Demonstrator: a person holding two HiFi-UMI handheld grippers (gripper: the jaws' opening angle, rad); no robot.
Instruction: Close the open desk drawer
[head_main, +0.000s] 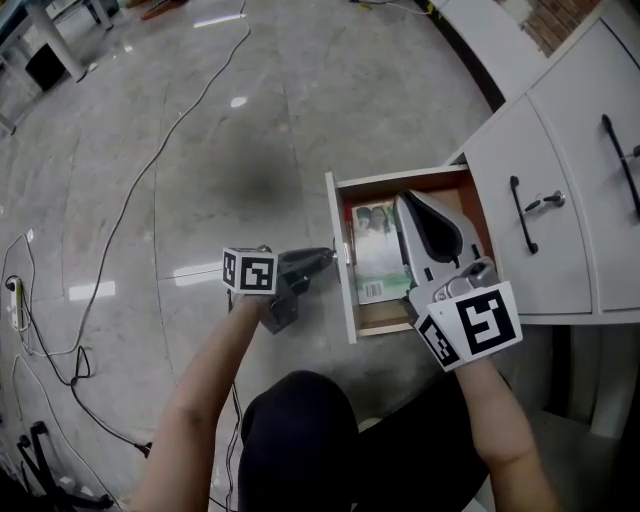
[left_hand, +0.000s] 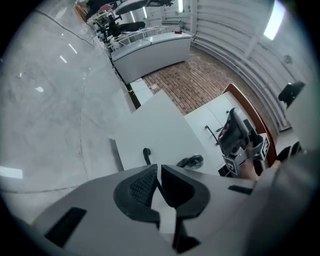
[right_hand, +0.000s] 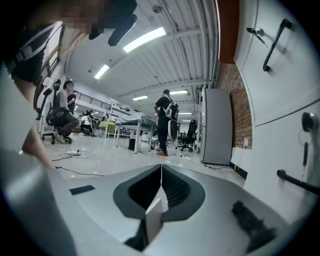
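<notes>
Jaws on the left gripper (left_hand: 159, 172) are pressed together with nothing between them. In the head view its tip (head_main: 328, 254) points level at the white front panel (head_main: 340, 262) of the open drawer (head_main: 400, 181) and sits just beside it; whether it touches cannot be told. The left gripper view shows that panel (left_hand: 155, 125) filling the middle, with a black handle (left_hand: 146, 155) on it. The right gripper (right_hand: 161, 170) is also closed and empty. In the head view it hangs over the drawer's inside (head_main: 415, 210), above a booklet (head_main: 375, 250) that lies flat on the drawer's bottom. The drawer stands pulled well out from the white cabinet (head_main: 570, 130), whose other fronts carry black handles, one with a key (head_main: 545, 201) in its lock. The booklet's cover has green and white print, too small to read. Each gripper's cube (head_main: 250, 271) bears black-and-white square markers and no legible words. Cables (head_main: 150, 170) trail across the grey floor.
</notes>
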